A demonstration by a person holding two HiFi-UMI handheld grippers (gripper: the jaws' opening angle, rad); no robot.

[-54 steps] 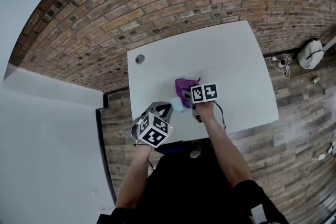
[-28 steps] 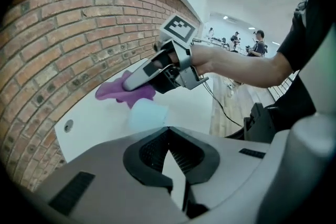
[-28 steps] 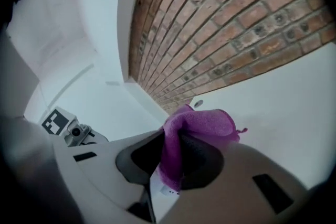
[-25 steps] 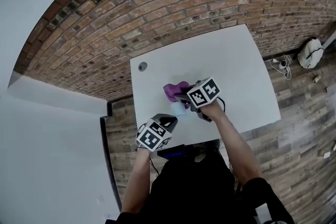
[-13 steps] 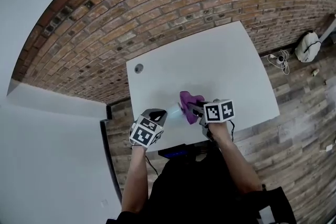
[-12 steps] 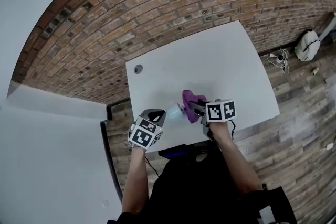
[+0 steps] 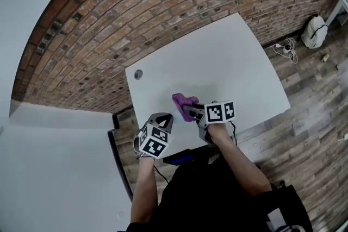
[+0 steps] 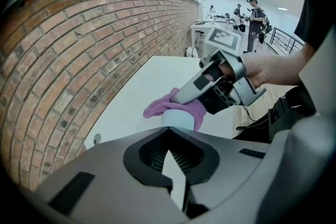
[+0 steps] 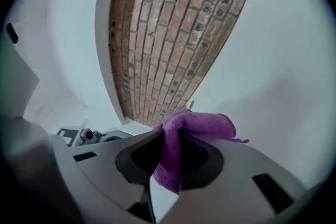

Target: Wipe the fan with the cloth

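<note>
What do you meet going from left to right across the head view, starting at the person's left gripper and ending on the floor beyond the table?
The left gripper, the purple cloth, the right gripper holding it, then the white bag on the floor.

Bunched purple cloth, pinched in the right claw, drapes over the small pale cylindrical fan.

My left gripper points steeply down, its jaws pressed together on the pale fan at their tips. My right gripper lies nearly level and reaches across toward the left one, its jaws clamped on the purple cloth. Both my forearms stretch forward.
</note>
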